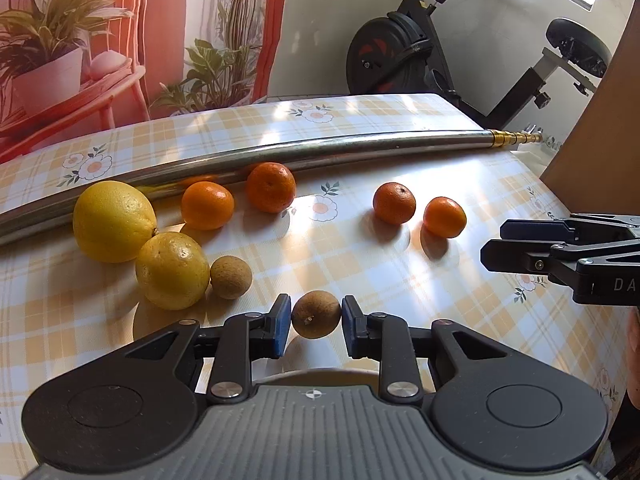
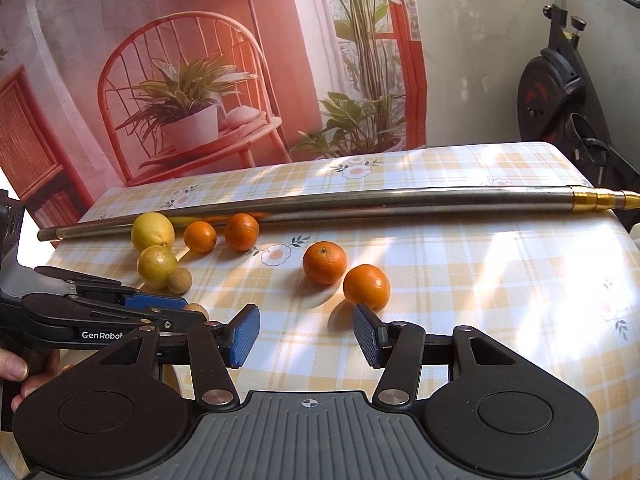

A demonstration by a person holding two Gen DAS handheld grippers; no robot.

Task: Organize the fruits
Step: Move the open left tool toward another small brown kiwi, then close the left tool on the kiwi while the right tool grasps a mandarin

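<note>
A table (image 1: 400, 264) under a yellow plaid cloth fills both views. A long steel tube (image 1: 280, 150) lies across its far side, at twelve o'clock. In the left wrist view, two lemons (image 1: 114, 220) touch each other at ten o'clock, with a brown fruit (image 1: 231, 277) against the nearer lemon. Two tangerines (image 1: 207, 205) sit just in front of the tube at eleven o'clock, and two more (image 1: 394, 203) lie near each other at one o'clock.

The left gripper (image 1: 316, 320) is clamped on a second small brown fruit (image 1: 316, 315), its blue pads pressing both sides. The right gripper (image 2: 306, 334) hangs with jaws apart and nothing between them, the nearest tangerine (image 2: 366, 286) just beyond, at one o'clock from its right pad (image 2: 366, 338).
</note>
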